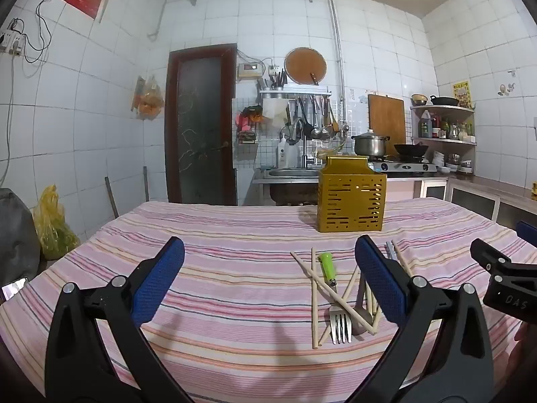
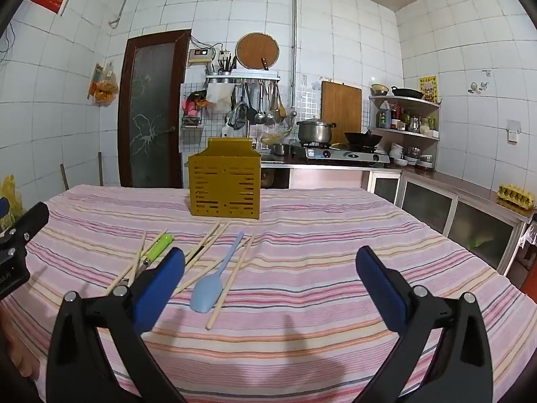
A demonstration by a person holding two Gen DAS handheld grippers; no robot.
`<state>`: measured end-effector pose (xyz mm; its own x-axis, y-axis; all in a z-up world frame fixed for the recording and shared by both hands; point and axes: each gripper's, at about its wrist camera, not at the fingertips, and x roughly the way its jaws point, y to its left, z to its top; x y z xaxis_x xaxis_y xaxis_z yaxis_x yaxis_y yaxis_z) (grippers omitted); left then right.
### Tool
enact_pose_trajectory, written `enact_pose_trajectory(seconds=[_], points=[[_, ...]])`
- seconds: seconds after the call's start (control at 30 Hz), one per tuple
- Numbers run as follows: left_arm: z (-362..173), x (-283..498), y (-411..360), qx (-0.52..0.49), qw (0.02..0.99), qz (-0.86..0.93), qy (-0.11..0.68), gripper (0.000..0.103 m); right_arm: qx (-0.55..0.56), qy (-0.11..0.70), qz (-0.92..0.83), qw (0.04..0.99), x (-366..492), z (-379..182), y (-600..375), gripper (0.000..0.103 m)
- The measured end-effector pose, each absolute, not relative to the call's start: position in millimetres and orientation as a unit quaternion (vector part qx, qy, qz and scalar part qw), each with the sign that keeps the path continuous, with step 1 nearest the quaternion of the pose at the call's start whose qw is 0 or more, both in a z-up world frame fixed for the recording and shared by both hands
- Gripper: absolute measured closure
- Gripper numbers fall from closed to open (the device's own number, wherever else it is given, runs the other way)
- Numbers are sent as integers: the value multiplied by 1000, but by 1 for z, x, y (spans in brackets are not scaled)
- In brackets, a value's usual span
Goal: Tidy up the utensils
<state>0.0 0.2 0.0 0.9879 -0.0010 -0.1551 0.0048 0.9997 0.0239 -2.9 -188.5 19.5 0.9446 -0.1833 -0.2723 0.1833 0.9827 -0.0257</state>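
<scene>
I am looking into a white-tiled kitchen with a dark door (image 1: 201, 124) at the back, a sink counter and a stove (image 2: 345, 156) carrying a steel pot (image 2: 315, 131) and a black wok (image 2: 362, 138). Nearest me is the table, spread with a pink striped cloth (image 1: 235, 268) that fills the lower half of both views. Toward the far side of the cloth stands a yellow slotted utensil holder (image 1: 350, 201), upright and apart from everything else. In front of it the loose utensils lie in a scattered heap: several wooden chopsticks (image 1: 313, 302) crossing one another, a metal fork (image 1: 339, 324) with its tines pointing toward me, a green-handled tool (image 1: 327, 265) lying over the chopsticks, and a light blue spoon (image 2: 209, 287) resting among more chopsticks. My left gripper (image 1: 268, 275) hangs above the cloth with its blue pads spread wide and nothing between them; the heap sits just beside its right finger, which hides part of it. My right gripper (image 2: 270, 282) is likewise spread wide and holding nothing, with the blue spoon lying on the cloth between its fingers, nearer the left one. Each view shows the edge of the other gripper at its side.
</scene>
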Motion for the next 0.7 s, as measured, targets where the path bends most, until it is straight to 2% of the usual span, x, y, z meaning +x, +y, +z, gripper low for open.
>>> enact_pose_trajectory(seconds=[0.7], points=[[0, 1, 1, 8, 996, -2, 85, 5, 12, 118, -94, 989, -14, 26, -193, 4]])
